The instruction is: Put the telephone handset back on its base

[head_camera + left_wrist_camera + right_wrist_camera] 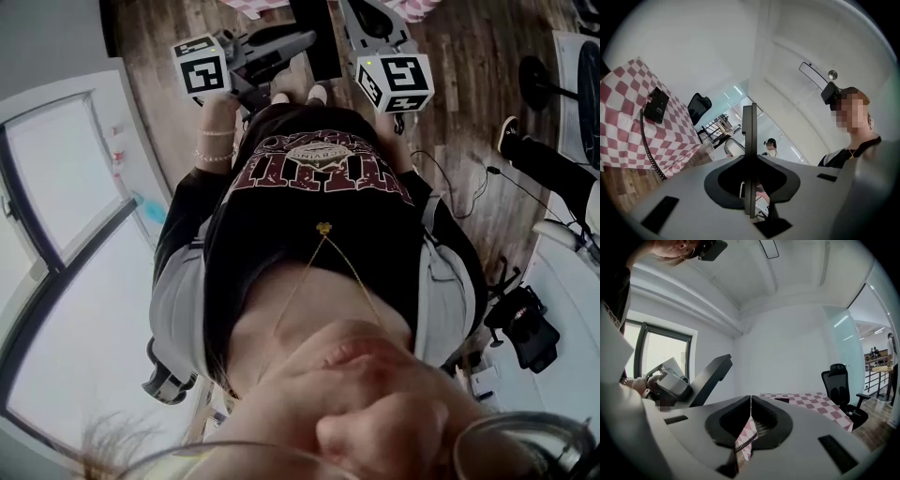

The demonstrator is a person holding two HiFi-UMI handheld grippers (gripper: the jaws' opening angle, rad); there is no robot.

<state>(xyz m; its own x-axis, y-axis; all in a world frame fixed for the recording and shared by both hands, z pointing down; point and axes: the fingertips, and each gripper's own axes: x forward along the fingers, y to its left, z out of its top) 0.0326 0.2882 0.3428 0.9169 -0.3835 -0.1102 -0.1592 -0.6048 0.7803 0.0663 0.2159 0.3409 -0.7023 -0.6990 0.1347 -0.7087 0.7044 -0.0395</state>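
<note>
Frankly, the head view gives me only my own shirt and the wooden floor (469,56), with no telephone in it. In the left gripper view my left tongs (749,112) are clenched on nothing, and the black telephone (656,105) lies on the checked table (623,89), its coiled cord (647,145) dangling over the edge. I cannot tell handset from base there, but I judge it light, stiff, smooth plastic, best pinched across its slim middle, with the cord tugging back. In the right gripper view my right tongs (750,401) are likewise clenched and empty, the table well ahead.
</note>
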